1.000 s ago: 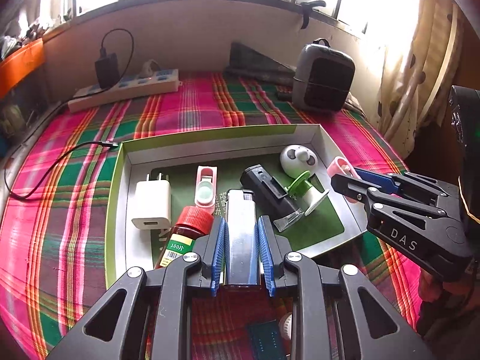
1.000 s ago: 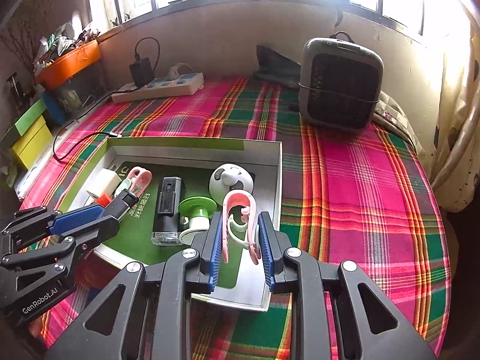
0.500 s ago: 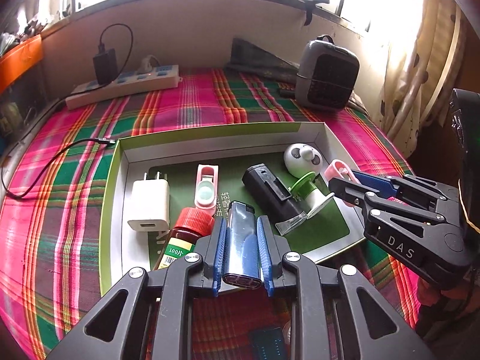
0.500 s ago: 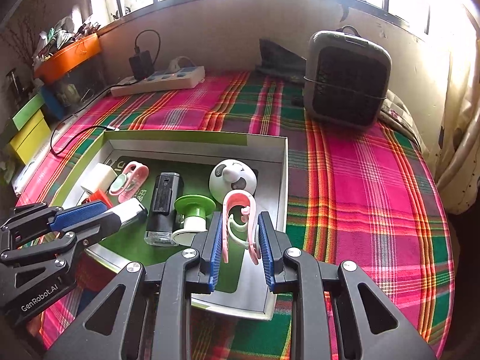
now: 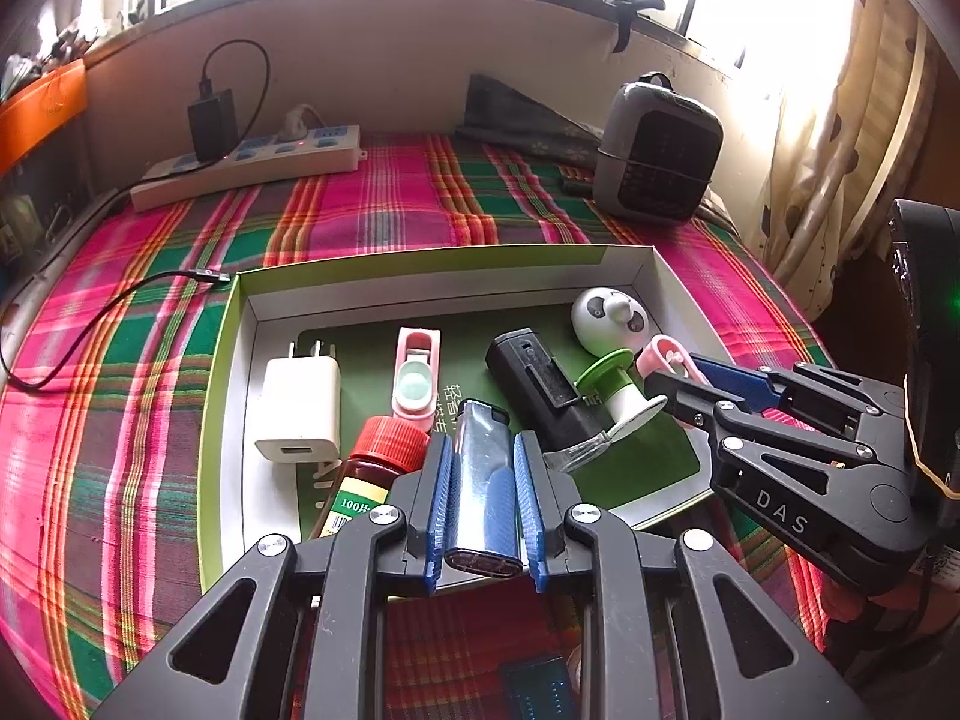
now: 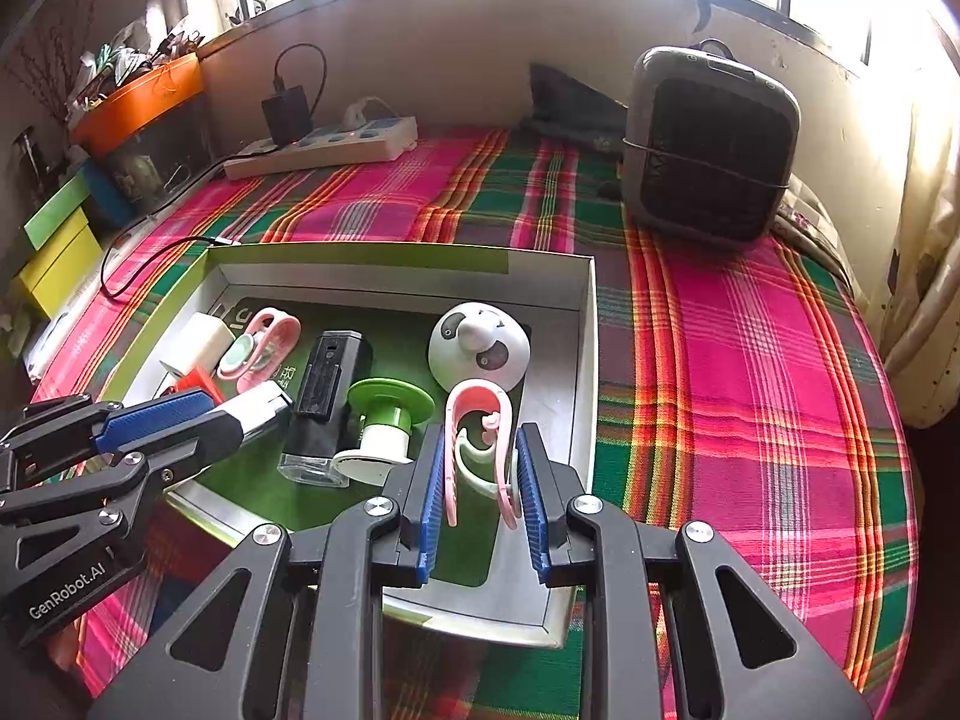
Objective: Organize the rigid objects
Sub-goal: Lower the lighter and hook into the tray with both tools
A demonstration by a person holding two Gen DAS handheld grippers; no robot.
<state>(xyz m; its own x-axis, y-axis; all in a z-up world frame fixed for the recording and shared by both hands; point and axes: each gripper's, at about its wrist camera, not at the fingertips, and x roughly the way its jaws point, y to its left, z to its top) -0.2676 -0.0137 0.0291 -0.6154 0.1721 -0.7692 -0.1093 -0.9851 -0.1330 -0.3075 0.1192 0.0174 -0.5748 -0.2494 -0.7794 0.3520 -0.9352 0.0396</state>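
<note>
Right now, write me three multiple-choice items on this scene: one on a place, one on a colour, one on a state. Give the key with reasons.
1. Where does the white charger lie?
A. on the power strip
B. in the left part of the box
C. on the cloth beside the heater

2. What colour is the cap of the pill bottle?
A. red
B. yellow
C. black

3. What is between the left tongs?
A. nothing, they stand wide apart
B. the panda-faced gadget
C. the lighter

Key:
1 B, the charger rests inside the box by its left wall.
2 A, the ribbed cap beside the lighter is red.
3 C, both blue pads press the lighter's sides; likewise the right tongs are shut on the pink clip.
</note>
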